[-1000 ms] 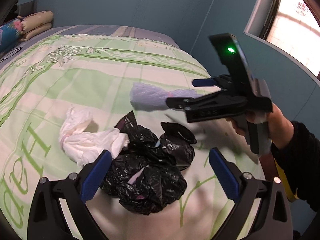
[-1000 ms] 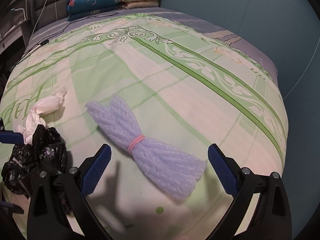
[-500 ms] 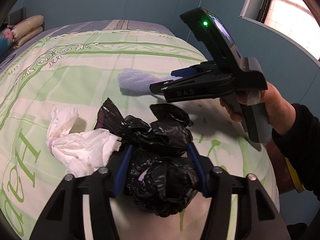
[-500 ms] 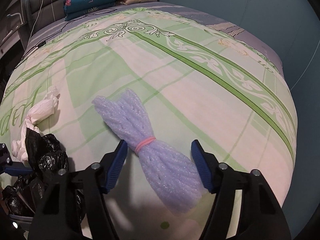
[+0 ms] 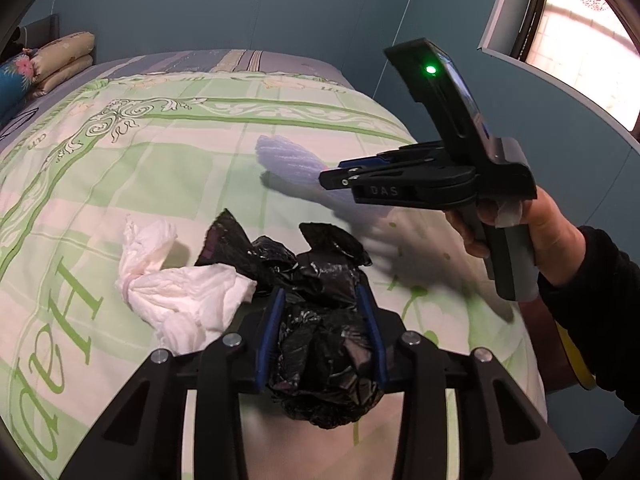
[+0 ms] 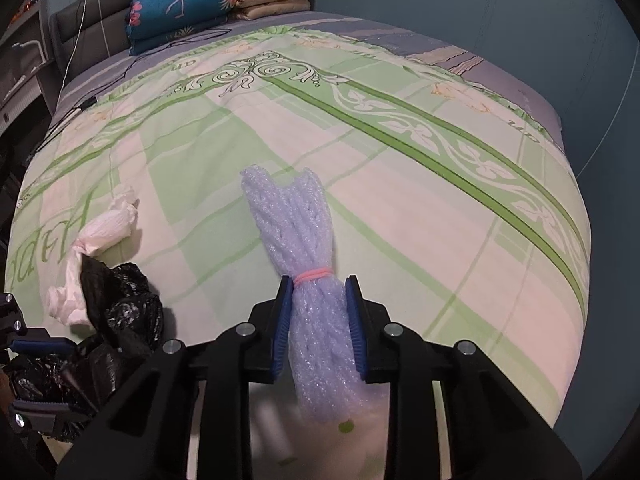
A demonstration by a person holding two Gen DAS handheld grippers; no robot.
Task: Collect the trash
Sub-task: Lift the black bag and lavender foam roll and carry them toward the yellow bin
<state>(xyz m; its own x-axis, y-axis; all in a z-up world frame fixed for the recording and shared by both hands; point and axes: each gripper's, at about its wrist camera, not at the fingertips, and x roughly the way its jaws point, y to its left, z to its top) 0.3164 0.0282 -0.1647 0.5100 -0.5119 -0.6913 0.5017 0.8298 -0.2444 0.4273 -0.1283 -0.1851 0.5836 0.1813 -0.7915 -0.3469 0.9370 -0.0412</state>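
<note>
You are at a big bed [image 6: 400, 208] with a green and white cover. Blue walls [image 5: 240, 4] stand behind it. Folded blankets [image 6: 208, 4] sit at the far end. Daylight comes through a window [image 5: 588, 28] on your right.

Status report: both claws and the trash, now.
Left claw just closed on black bag. Right claw just closed on foam bundle. White tissue wad still loose.

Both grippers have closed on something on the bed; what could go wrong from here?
The left gripper, whose jaws have just been closing, pinches only part of the crumpled black bag; loose folds could slip out or snag the white tissue wad touching it. The right gripper, also just closed, squeezes the soft foam bundle below its pink band; it may sag or slide free.
</note>
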